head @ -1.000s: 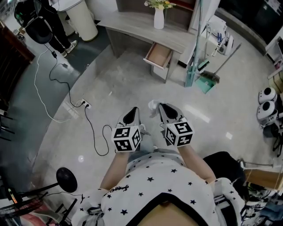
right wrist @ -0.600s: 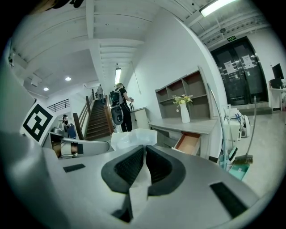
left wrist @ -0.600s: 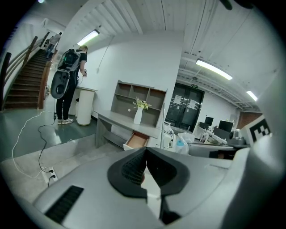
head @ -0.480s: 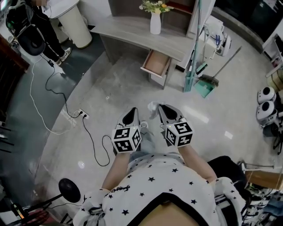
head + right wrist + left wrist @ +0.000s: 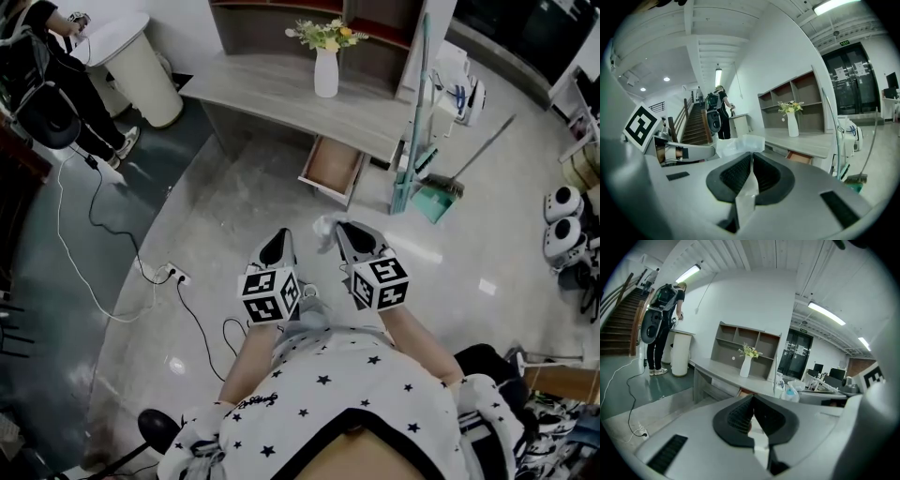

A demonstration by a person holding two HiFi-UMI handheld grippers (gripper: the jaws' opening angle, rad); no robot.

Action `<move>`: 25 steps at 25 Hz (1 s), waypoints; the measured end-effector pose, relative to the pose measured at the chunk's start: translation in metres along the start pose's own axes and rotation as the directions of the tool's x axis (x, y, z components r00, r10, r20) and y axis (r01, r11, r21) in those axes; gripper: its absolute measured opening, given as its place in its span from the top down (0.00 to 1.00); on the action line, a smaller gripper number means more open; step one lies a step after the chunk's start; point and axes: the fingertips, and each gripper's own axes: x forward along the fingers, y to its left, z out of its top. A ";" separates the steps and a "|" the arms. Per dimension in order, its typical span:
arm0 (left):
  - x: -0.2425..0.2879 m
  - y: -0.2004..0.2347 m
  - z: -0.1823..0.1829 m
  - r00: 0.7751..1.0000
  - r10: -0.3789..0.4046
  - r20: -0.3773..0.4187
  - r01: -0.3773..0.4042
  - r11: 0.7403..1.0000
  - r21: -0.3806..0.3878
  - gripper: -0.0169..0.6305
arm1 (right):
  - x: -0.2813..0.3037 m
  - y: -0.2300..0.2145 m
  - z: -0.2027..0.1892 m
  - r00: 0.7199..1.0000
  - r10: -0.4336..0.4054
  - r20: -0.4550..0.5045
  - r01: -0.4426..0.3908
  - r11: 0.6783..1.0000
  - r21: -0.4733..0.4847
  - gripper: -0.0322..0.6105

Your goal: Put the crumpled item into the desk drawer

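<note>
A crumpled white item point(image 5: 324, 228) sticks out in front of my right gripper point(image 5: 339, 228), which is shut on it. In the right gripper view the crumpled item point(image 5: 738, 142) bulges above the closed jaws, with a strip of it running down between them. My left gripper point(image 5: 278, 240) hangs beside it, shut and holding nothing I can see. Ahead stands the grey desk point(image 5: 272, 86) with its drawer point(image 5: 331, 165) pulled open, the wooden inside showing. Both grippers are over the floor, well short of the drawer. The desk point(image 5: 723, 374) also shows in the left gripper view.
A white vase of flowers point(image 5: 325, 67) stands on the desk. A broom and green dustpan point(image 5: 433, 186) lean right of the drawer. A power strip with cables point(image 5: 172, 275) lies on the floor at left. A person point(image 5: 58, 82) stands by a white bin point(image 5: 141, 67) at the far left.
The desk and open drawer have come closer and lower in the head view as the person walks toward them. Both grippers stay as they were, the right still clamped on the crumpled item.
</note>
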 end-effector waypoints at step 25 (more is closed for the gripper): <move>0.148 0.096 0.049 0.994 -0.042 -0.103 0.041 0.999 -0.008 0.95 | 0.169 -0.083 0.015 0.989 -0.127 -0.076 0.131 0.990 0.043 0.93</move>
